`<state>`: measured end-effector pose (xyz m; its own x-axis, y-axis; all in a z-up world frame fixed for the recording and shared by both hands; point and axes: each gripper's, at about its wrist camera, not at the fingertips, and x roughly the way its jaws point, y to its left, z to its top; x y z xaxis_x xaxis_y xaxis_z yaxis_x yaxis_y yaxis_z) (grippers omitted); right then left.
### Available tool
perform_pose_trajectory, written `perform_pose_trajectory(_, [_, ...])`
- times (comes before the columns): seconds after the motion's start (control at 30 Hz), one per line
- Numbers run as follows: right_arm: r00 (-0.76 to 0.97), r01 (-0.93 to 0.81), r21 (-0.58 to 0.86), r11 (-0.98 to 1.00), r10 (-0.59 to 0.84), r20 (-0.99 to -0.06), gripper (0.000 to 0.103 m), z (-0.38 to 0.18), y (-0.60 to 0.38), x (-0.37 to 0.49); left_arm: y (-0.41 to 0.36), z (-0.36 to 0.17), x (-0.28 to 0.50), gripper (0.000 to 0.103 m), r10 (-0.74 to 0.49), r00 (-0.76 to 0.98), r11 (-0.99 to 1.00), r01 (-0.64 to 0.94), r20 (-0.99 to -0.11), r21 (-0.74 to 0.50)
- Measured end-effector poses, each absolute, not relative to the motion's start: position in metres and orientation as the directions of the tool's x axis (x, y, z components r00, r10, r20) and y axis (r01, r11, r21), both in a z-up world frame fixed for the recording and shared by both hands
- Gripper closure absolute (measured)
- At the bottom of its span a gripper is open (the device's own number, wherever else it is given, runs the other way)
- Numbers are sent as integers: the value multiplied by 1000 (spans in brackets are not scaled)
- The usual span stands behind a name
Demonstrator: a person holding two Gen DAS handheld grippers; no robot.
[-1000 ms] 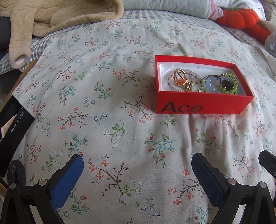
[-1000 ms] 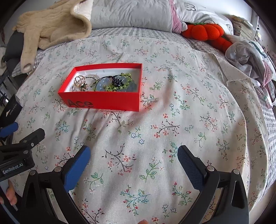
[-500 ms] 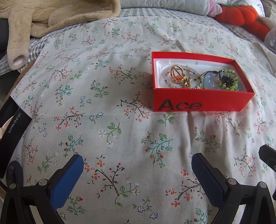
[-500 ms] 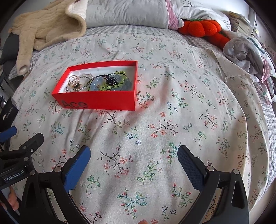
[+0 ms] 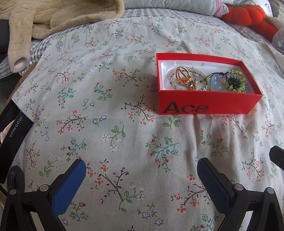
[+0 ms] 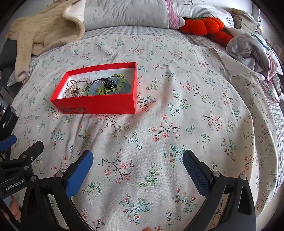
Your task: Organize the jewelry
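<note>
A beige fleece garment [image 6: 44, 32] lies on the floral bedspread [image 6: 177, 124]. An orange pumpkin plush [image 6: 204, 24] rests beside the grey pillow [image 6: 127, 16].

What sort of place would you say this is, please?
Most likely a bedroom: the red box of jewelry sits on a bed with a floral sheet, pillows line the far end, and a beige fleece garment and orange plush lie nearby.

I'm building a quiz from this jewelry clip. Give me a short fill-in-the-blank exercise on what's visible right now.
1. The jewelry lies inside a ____ box printed "Ace".
2. Both the left gripper and the right gripper stand ____, holding nothing.
3. The box rests on a ____-patterned bedspread.
4. The green beaded bracelet lies at the box's ____ end in the left wrist view.

Missing words: red; open; floral; right
</note>
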<state>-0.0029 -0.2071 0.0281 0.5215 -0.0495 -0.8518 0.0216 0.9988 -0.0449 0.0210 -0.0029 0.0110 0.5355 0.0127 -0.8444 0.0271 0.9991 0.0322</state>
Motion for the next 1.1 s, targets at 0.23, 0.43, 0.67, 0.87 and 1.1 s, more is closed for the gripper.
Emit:
perform_pose_trajectory(0.23, [525,29,-46,999,-54,-850,1,29,-209,-3,-4,10,21,0,14,535,999,31,-845,36])
perform_pose_trajectory(0.43, [524,26,-50,998,-56,-850,1,28,-208,-3,-4,10,21,0,14,535,999,31,-845,36])
perform_pose_trajectory(0.67, [527,27,-55,998,-61,-848,1,28,-207,-3,-4,10,22,0,14,533,999,32,-846,37])
perform_pose_trajectory(0.87, [530,30,-57,998,-64,-846,1,29,-208,-4,-4,9,22,0,14,533,999,34,-846,38])
perform_pose_trajectory(1.1, [530,31,-57,998,-65,-846,1,28,-208,-4,-3,9,23,0,9,526,999,38,-850,34])
